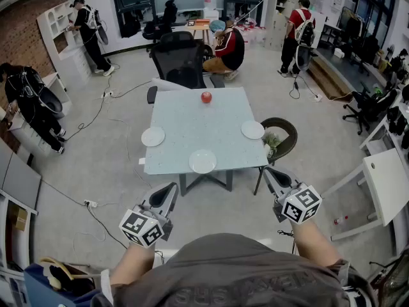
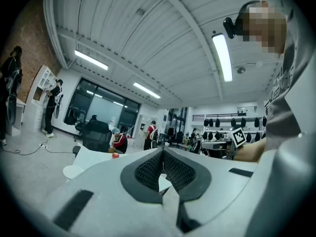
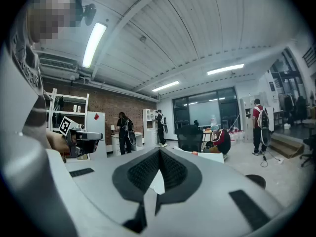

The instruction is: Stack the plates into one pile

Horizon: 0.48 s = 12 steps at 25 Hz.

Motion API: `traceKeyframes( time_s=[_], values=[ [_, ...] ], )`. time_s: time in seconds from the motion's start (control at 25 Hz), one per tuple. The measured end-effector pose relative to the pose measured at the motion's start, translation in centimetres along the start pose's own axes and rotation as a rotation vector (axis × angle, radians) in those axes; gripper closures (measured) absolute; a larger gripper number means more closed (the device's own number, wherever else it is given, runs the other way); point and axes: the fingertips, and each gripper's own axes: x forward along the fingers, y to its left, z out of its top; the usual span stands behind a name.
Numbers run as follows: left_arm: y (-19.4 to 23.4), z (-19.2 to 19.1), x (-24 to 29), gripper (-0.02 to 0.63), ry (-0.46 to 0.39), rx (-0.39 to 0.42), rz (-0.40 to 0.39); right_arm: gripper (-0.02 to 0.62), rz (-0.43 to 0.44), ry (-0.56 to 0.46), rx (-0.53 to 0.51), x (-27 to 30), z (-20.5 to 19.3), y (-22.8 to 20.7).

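**Three apart, nothing stacked**

Left round white plate (image 1: 153,136), near-edge round white plate (image 1: 202,161) and right round white plate (image 1: 253,130) lie well apart on the pale blue square table (image 1: 185,117). A small red apple (image 1: 206,97) sits near the far edge. The left gripper (image 1: 171,188) and right gripper (image 1: 268,173) hang short of the table, both with jaws pressed together and empty.

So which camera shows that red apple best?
The head view: the red apple sits unobstructed near the table's far edge. Both gripper views catch only a tiny, distant red speck.
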Motion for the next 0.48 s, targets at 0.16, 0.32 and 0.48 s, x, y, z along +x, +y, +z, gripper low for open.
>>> traceKeyframes(
  time_s=[0.16,0.32,0.48],
  values=[
    [-0.17,-0.06,0.09,0.6,0.0,-0.003,0.002,0.603,0.0,0.001,-0.004,-0.11,0.04,-0.17],
    [-0.46,-0.2,0.42,0.6,0.0,-0.001,0.002,0.603,0.001,0.0,-0.005,-0.32,-0.08,-0.48],
    [-0.91,-0.21,0.92,0.6,0.0,0.002,0.001,0.603,0.0,0.002,-0.006,-0.64,-0.15,-0.98]
  ],
)
